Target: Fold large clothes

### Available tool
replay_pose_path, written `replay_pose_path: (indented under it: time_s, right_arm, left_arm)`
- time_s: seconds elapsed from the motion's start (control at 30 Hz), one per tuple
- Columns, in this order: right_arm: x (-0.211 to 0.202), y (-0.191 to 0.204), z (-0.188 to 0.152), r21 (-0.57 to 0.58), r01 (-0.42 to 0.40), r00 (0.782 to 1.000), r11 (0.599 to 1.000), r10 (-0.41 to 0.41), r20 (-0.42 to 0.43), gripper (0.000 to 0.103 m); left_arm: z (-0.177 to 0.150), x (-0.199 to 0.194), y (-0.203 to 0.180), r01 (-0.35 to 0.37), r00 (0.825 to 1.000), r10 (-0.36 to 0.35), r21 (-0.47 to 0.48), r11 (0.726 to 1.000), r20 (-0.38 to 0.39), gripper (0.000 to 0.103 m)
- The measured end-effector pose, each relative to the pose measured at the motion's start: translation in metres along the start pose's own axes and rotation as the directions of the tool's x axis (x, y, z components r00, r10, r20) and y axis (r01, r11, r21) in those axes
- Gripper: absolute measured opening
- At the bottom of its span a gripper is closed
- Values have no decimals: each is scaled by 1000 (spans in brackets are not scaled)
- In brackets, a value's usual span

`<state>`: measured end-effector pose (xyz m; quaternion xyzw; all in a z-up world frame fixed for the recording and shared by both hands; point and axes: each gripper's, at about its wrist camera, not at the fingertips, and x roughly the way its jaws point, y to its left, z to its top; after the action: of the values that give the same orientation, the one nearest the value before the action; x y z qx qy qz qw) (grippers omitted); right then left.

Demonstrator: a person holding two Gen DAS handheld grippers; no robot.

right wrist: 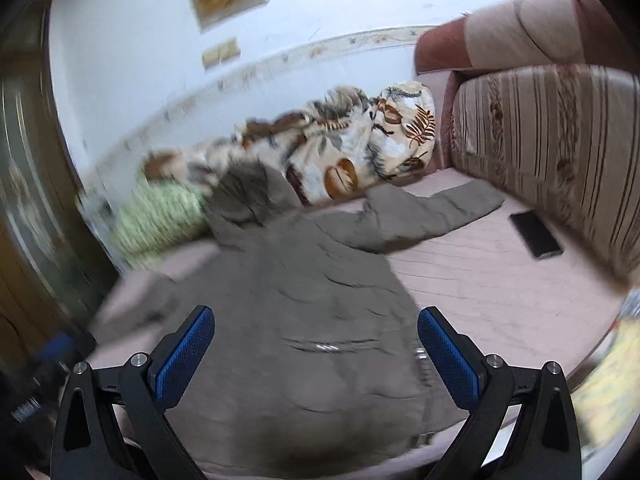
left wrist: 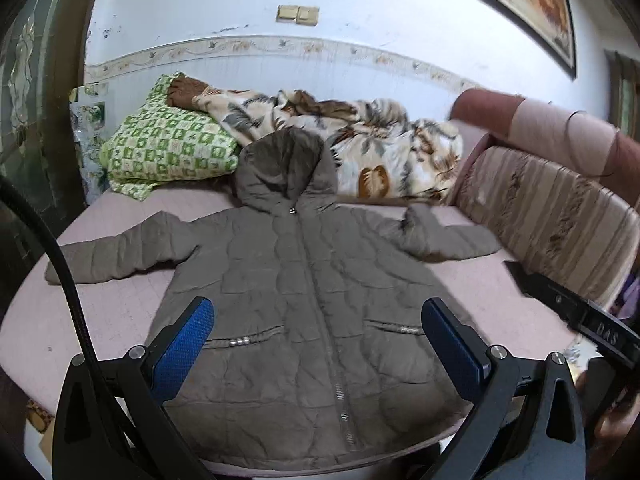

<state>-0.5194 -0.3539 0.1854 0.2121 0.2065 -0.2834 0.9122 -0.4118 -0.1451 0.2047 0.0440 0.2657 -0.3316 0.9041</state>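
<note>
While flat on the bed (left wrist: 100,312), jacket (left wrist: 304,304) beyond both grippers' spread fingers (left wrist: 188,336).

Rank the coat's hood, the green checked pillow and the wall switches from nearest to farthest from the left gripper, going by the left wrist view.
From the left gripper, which hangs open over the coat's lower front:
1. Hood, straight ahead at the coat's top.
2. Green checked pillow, behind the hood, to the left.
3. Wall switches, up on the far wall.
</note>
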Motion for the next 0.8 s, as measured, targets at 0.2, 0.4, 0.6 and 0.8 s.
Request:
replay_pose_path:
  time_s: [0.2,0.4,0.6,0.8]
  right_arm:
    - [34,11,0,-151,69,997,986,-74,-32,103]
    - [89,36,19,-225,79,995,971,-90,-36,103]
    - [158,28,42,-193,-50,988,980,20,-152,103]
    - [199,8,25,-168,-129,970,977,89,-228,103]
  left_arm:
    - [1,42,16,-113,994,113,15,993,3,103]
    - [20,108,33,-224,974,224,21,974,15,103]
    - [31,182,32,-308,951,308,30,951,-24,103]
    - [9,235,38,-294,940,297,41,955,-168,103]
